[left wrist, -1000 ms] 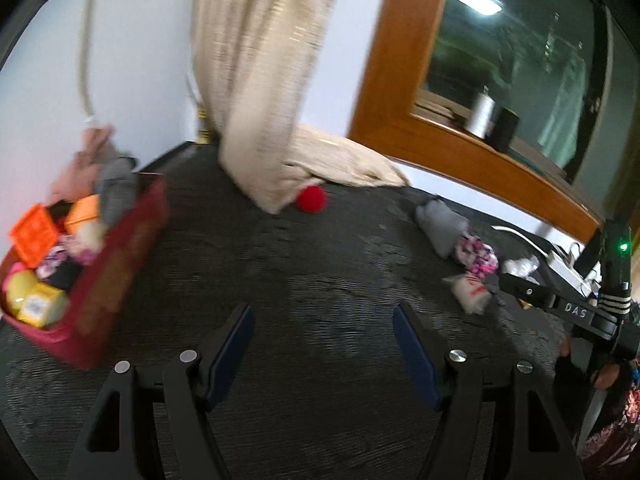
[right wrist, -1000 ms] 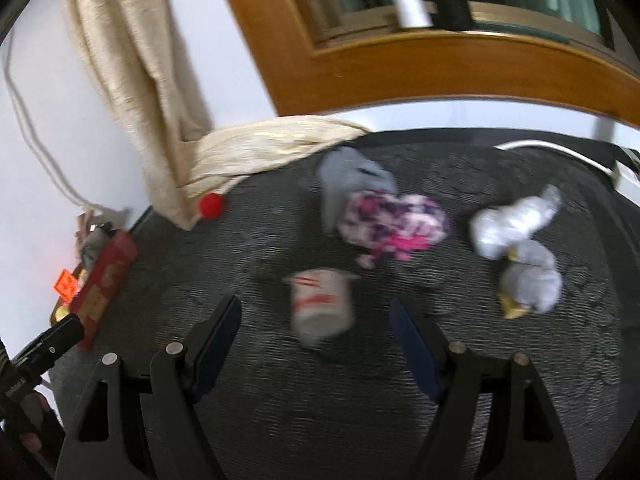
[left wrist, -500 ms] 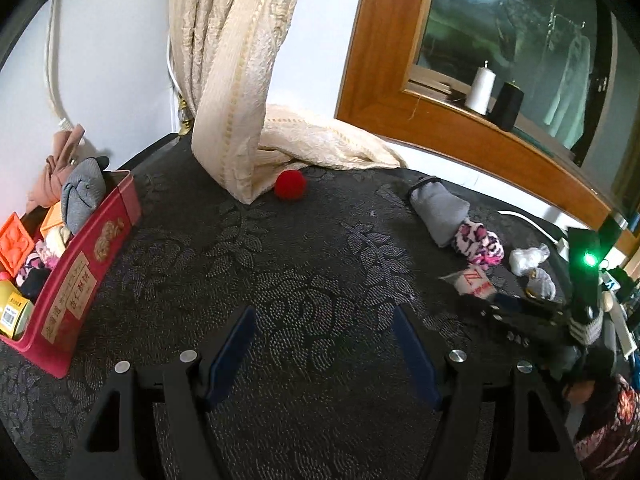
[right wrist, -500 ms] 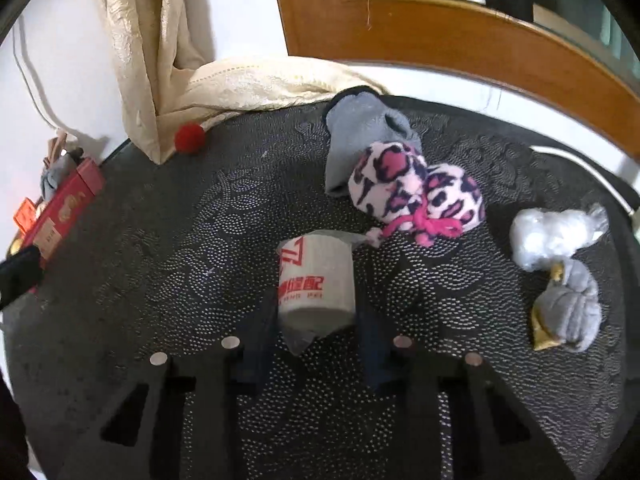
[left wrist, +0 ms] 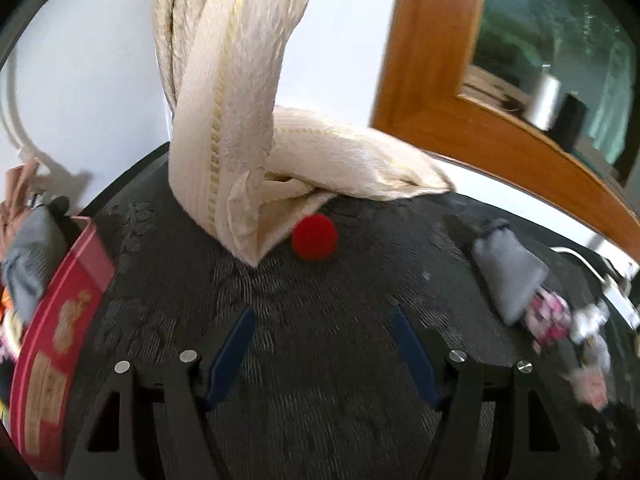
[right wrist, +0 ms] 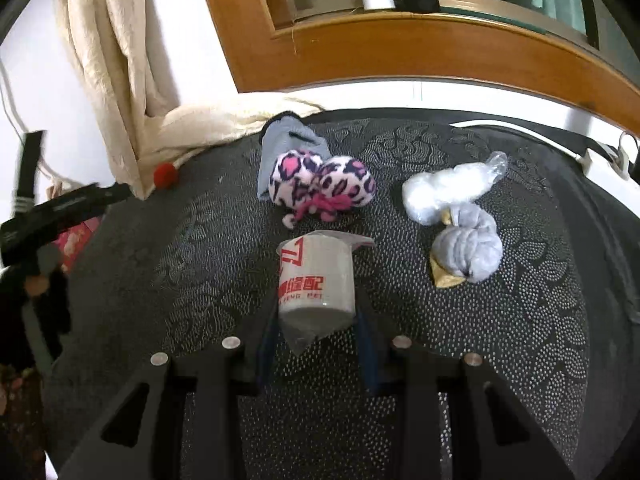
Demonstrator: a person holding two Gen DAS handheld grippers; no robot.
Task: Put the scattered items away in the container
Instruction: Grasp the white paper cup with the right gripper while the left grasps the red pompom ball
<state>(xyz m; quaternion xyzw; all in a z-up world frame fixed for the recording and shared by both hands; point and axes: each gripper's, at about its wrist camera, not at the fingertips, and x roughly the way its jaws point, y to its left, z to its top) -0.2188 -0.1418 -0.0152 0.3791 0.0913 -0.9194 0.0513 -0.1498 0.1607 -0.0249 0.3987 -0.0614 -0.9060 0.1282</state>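
Right tongs (right wrist: pixel 316 320), spread a second ago, now pinch the roll (right wrist: pixel 317 276) at frame centre, ready for the box (left wrist: pixel 48 344); left tongs (left wrist: pixel 324 344) stay spread.

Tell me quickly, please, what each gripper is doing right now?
Left gripper: open, holding nothing, above the dark cloth.
Right gripper: shut on the wrapped white roll with red print.

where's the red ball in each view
Left wrist: the red ball sits near centre, on the dark cloth just right of the curtain's hanging tip, ahead of the open jaws.
Right wrist: the ball is small at the left, touching the curtain's lower edge.
Shared landmark: the cream curtain.
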